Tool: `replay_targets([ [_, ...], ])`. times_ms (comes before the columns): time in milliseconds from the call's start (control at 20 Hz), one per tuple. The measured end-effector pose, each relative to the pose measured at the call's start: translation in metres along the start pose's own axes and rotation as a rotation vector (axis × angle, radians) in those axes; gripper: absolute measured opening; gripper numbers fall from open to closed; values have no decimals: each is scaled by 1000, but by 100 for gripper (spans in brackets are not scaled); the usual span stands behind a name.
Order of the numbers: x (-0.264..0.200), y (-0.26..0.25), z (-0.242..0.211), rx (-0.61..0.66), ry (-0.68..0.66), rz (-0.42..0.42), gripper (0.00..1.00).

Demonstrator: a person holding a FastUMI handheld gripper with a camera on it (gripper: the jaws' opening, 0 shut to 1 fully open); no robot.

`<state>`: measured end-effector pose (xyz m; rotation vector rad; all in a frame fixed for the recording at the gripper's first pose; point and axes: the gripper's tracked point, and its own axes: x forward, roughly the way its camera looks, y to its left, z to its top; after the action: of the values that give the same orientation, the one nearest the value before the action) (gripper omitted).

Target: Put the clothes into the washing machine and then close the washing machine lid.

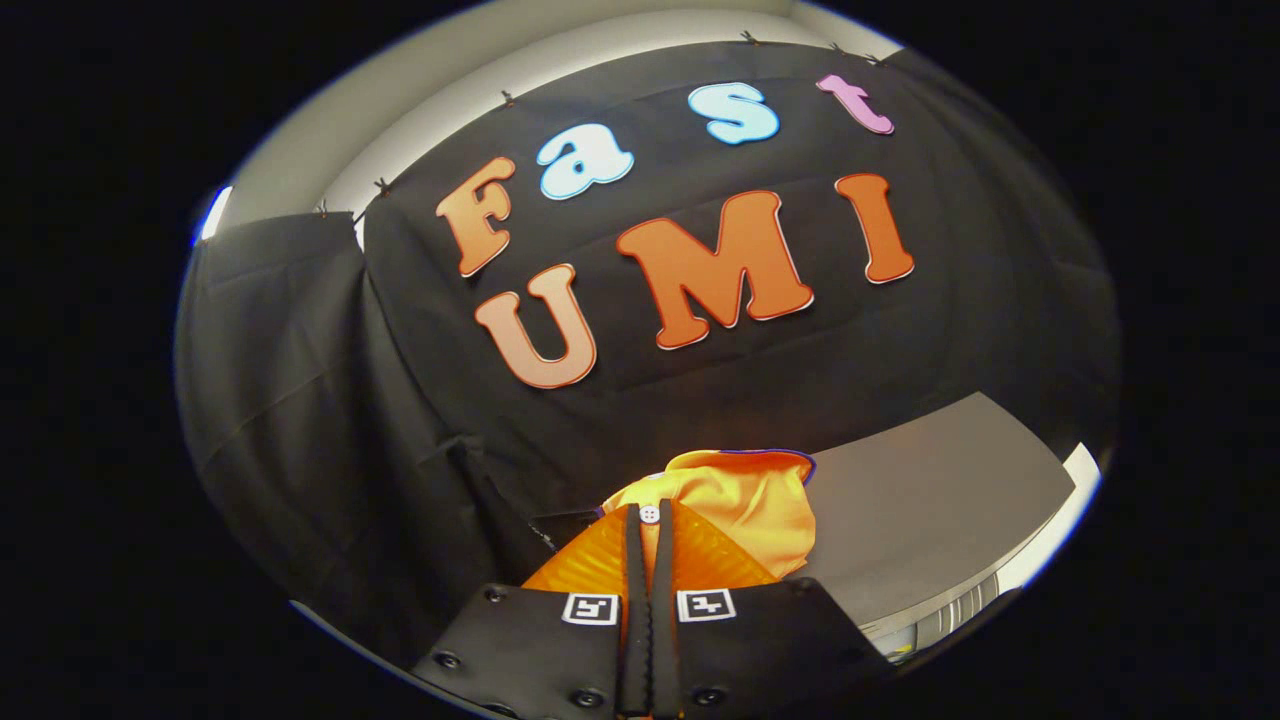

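**Orange garment pinched in the gripper, held up before the booth wall**

Where the two fingers meet at the bottom centre of the frame, the gripper (650,530) is pressed nearly together on an orange garment (750,510), with only a thin strip of the cloth showing between the fingers. A small white button (649,514) sits right at the fingertips, caught at the top of the narrow gap. The cloth bunches up just ahead of the fingers and spills to the right of them, with a thin dark edging along its upper fold. More of the orange fabric shows on either side of the fingers lower down, just above the gripper's body.

To the right of the garment, in the lower right of the frame, lies a flat grey surface (930,500) with a pale rim along its far right edge; whether it belongs to the washing machine cannot be told. Behind everything, across the middle and upper frame, hangs the black cloth wall (300,400), with a pale wall (420,110) above it at the upper left.
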<state>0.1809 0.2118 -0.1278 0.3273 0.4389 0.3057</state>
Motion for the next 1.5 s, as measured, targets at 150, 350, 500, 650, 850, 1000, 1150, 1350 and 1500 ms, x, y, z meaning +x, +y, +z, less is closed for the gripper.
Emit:
replay_targets([
  [150,25,32,-29,-5,53,26,8],
  [350,62,54,-69,-6,123,44,8],
  [500,91,57,-101,-3,171,43,8],
  [650,122,53,-132,-6,221,33,8],
  [850,166,41,-179,-18,290,18,8],
  [1000,203,24,-213,-16,331,-2,8],
  [1150,240,8,-246,2,365,-21,8],
  [1350,262,-10,-298,11,426,-56,8],
  [1500,272,-20,-327,-6,466,-75,8],
])
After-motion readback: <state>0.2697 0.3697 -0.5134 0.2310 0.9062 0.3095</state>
